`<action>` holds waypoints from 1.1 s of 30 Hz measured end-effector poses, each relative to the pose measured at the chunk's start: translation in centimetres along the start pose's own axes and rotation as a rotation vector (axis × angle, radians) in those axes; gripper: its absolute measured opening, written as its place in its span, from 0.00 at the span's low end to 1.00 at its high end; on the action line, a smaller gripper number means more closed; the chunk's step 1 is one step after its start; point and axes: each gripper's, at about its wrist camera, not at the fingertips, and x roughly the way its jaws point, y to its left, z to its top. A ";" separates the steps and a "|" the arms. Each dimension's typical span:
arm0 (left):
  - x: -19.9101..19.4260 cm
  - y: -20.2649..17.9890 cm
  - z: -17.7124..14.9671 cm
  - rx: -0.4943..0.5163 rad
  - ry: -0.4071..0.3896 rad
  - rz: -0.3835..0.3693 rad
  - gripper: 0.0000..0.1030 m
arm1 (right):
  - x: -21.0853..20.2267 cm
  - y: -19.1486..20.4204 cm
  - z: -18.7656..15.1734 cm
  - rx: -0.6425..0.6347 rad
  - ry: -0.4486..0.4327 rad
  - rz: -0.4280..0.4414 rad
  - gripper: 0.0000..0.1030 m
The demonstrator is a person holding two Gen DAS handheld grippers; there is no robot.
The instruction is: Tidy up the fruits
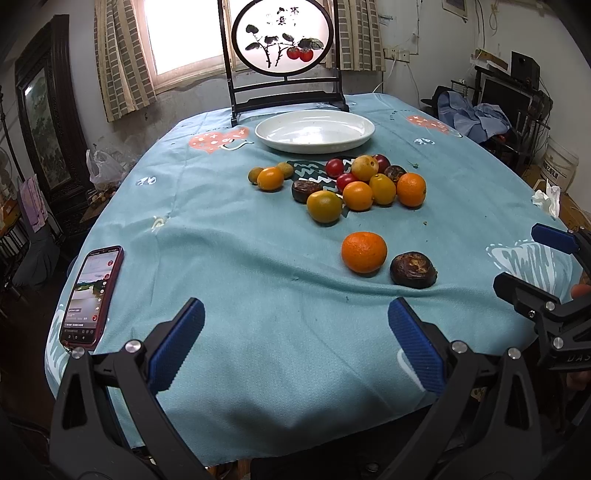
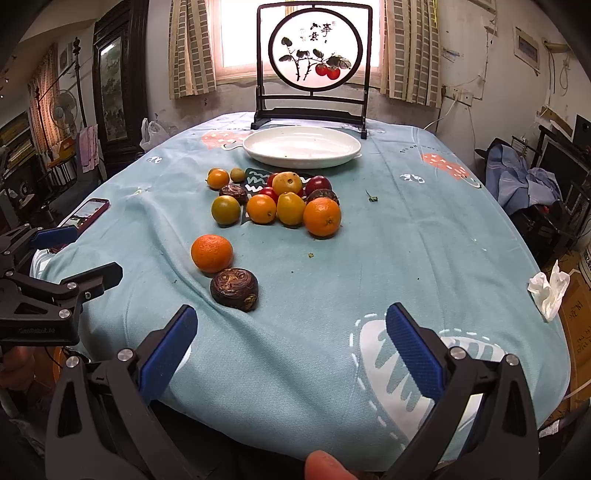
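Surface: a round table under a teal cloth [image 1: 258, 280], a window and a painted screen [image 1: 282, 35] behind it
Plate: a white plate [image 1: 314, 130] stands at the far side, just before the screen, with nothing in it
Fruit heap: oranges, yellow fruit, red ones and dark brown ones lie bunched between the plate and the near edge
Strays: a mandarin [image 1: 364, 252] and a dark brown fruit [image 1: 413, 269] lie just beside each other, apart from the heap and nearest the tongs
Left gripper [image 1: 295, 347]: spread wide, holding nothing, low over the near edge
Right gripper [image 2: 291, 350]: likewise spread and empty
Bearing: from the left tongs both strays lie ahead and to the right; from the right tongs ahead and to the left, the brown fruit [image 2: 234, 289] close to its left pad
Nearer hand: the right, by my judgement
Axis: both strays are roundish, so approach angle matters little
Aside: a phone [image 1: 92, 295] at the left edge, a tissue [image 2: 548, 290] at the right
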 end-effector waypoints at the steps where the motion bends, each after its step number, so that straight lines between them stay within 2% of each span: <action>1: 0.0 0.0 -0.1 0.000 0.000 0.000 0.98 | 0.0 0.1 0.0 -0.003 0.000 0.004 0.99; 13: 0.1 0.1 -0.1 0.001 0.003 0.000 0.98 | 0.0 0.4 0.0 -0.017 0.004 0.043 0.99; 19: 0.5 0.2 -0.6 0.002 0.013 0.000 0.98 | 0.1 0.4 -0.1 -0.002 0.000 0.118 0.99; 26: 1.9 0.5 -0.6 0.002 0.042 0.005 0.98 | 1.3 0.7 -0.2 -0.020 -0.019 0.121 0.99; 27: 2.1 0.7 -0.6 0.000 0.044 0.005 0.98 | 1.6 0.7 -0.2 -0.015 -0.018 0.135 0.97; 31: 3.0 2.0 -0.6 -0.024 0.059 0.000 0.98 | 4.0 0.6 0.1 0.011 0.024 0.179 0.79; 33: 3.6 2.6 -0.5 -0.035 0.068 -0.002 0.98 | 5.5 0.7 0.1 0.015 0.055 0.194 0.73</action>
